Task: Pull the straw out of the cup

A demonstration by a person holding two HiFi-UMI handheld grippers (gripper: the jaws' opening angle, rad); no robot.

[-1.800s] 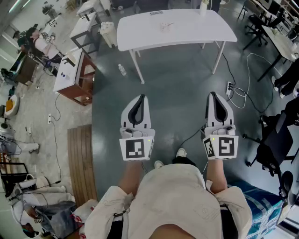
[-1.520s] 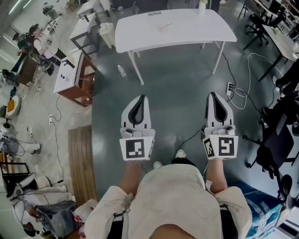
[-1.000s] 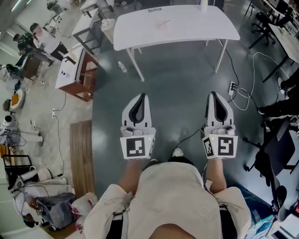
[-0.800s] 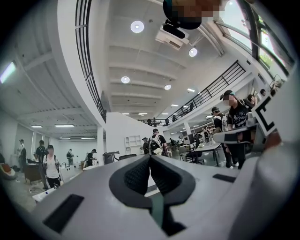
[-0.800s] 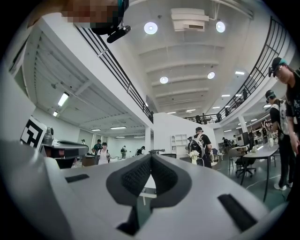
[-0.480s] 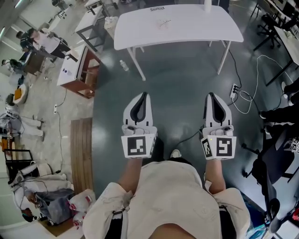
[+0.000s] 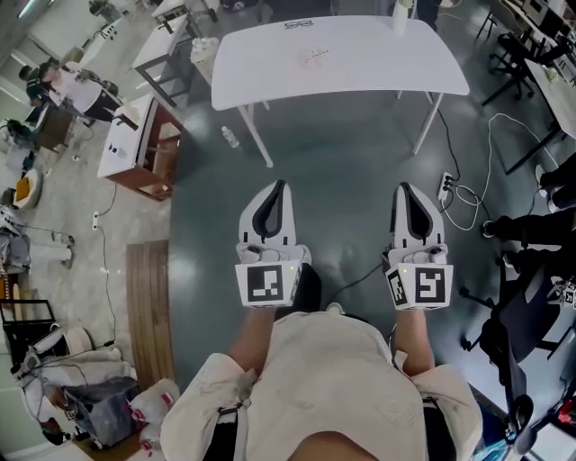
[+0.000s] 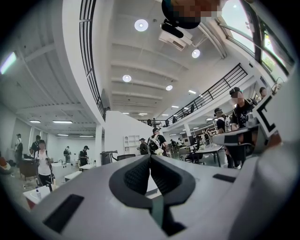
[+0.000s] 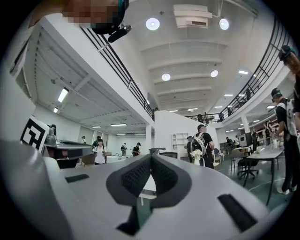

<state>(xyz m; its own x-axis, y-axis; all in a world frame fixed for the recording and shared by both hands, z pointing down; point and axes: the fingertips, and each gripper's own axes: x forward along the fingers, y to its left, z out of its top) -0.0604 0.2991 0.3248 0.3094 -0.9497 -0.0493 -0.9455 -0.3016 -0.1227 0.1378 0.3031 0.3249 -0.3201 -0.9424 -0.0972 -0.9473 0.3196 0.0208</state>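
A white table point(image 7: 360, 67) stands ahead on the dark floor, well beyond both grippers. At its far edge is a small pale cup-like thing point(image 7: 400, 13), too small to show a straw. A little pale item point(image 7: 314, 56) lies mid-table. My left gripper point(image 7: 274, 185) and right gripper point(image 7: 406, 187) are held side by side in front of my chest, pointing level toward the table. Both are shut with nothing in them. In the left gripper view the left gripper point(image 8: 150, 157) has its pads pressed together. The right gripper point(image 9: 151, 157) looks the same in the right gripper view.
A brown cabinet point(image 7: 135, 149) with a white top stands at the left, with a wooden board point(image 7: 148, 306) on the floor below it. A bottle point(image 7: 229, 137) lies near the table leg. A power strip with cables point(image 7: 445, 185) and black chairs point(image 7: 522, 306) are at the right. People stand far off.
I have walked toward the white table, so the floor and the things at the left have slid down the view. Both grippers kept their pose, shut and empty.
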